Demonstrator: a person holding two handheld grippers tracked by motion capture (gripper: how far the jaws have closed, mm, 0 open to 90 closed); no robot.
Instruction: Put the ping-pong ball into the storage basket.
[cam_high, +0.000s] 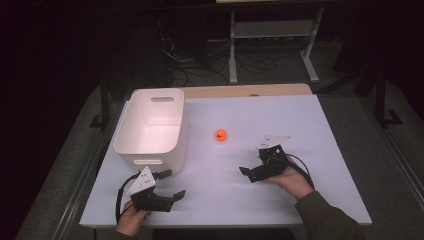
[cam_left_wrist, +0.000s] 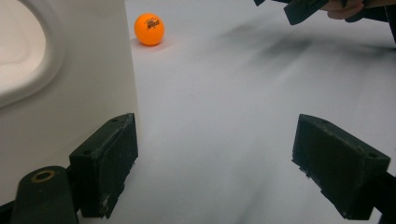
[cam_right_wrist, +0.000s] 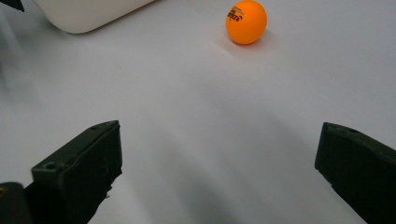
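Your right gripper (cam_high: 252, 167) has its fingers wide apart and holds nothing; the orange ball (cam_high: 220, 134) lies ahead of it on free white worktop (cam_high: 300, 120). Your left gripper (cam_high: 172, 185) is also wide open and empty, one finger just beside the white bin (cam_high: 150, 150).

Orange ball (cam_high: 220, 134): one, centre of high view, on counter (cam_high: 300, 125). White bin (cam_high: 152, 127): one, left of centre. Counter: one, white top. Hand-held grippers: two, left hand-held gripper (cam_high: 167, 184) lower left, right hand-held gripper (cam_high: 252, 163) lower right of centre; two black jaws each, spread apart. Hands: two, at bottom edge. Metal frame stand (cam_high: 272, 35): one, upper centre, on floor behind counter.
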